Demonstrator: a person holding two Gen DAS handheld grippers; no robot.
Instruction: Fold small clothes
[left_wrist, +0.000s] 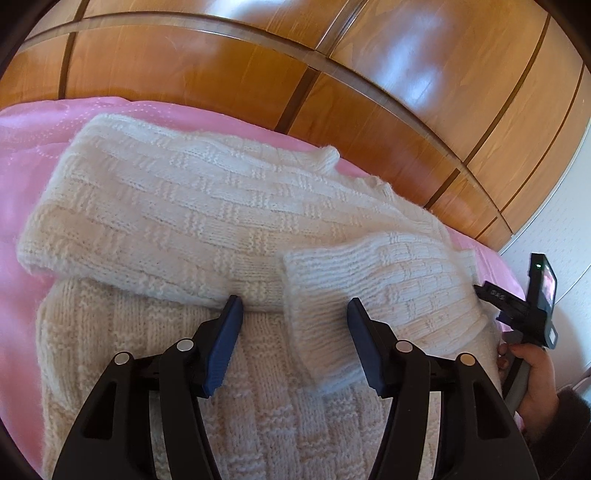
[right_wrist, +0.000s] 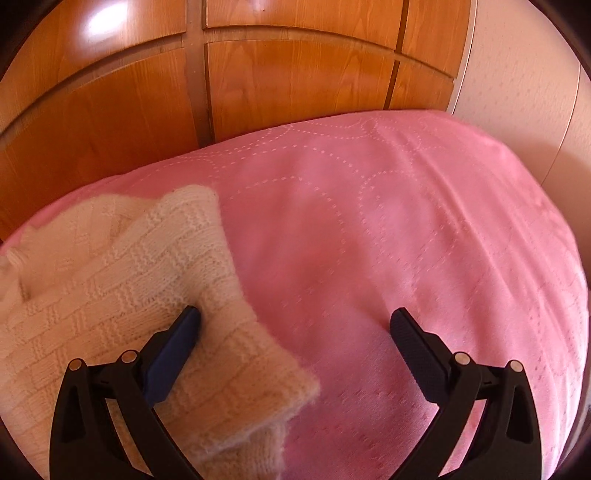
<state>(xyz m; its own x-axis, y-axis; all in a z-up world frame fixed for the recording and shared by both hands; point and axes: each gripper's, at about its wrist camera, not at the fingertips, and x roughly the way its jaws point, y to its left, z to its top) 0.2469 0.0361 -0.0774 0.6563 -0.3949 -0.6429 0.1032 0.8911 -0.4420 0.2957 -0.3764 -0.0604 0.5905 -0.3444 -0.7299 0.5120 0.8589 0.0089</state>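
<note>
Left wrist view: left claw hovering wide, gripping nothing, over cream knitted sweater lying on pink bedspread, sleeve cuff lying folded inward; right claw gaping wide at sweater edge, probably positioning for next fold.

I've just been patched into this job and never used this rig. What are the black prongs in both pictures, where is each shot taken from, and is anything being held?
The prongs are the fingers of two clamps that a person carries, one per hand. Each picture comes from a fisheye camera on a clamp, looking forward along its fingers.

The left camera shows the left hand-held gripper open above a cream-white knitted sweater with one sleeve folded across it. At the right edge the person's hand carries the other clamp.

The right camera shows the right hand-held gripper open too, one finger against the sweater's edge, gripping nothing. Everything lies on a pink stitched bedspread before a wooden wardrobe.
</note>
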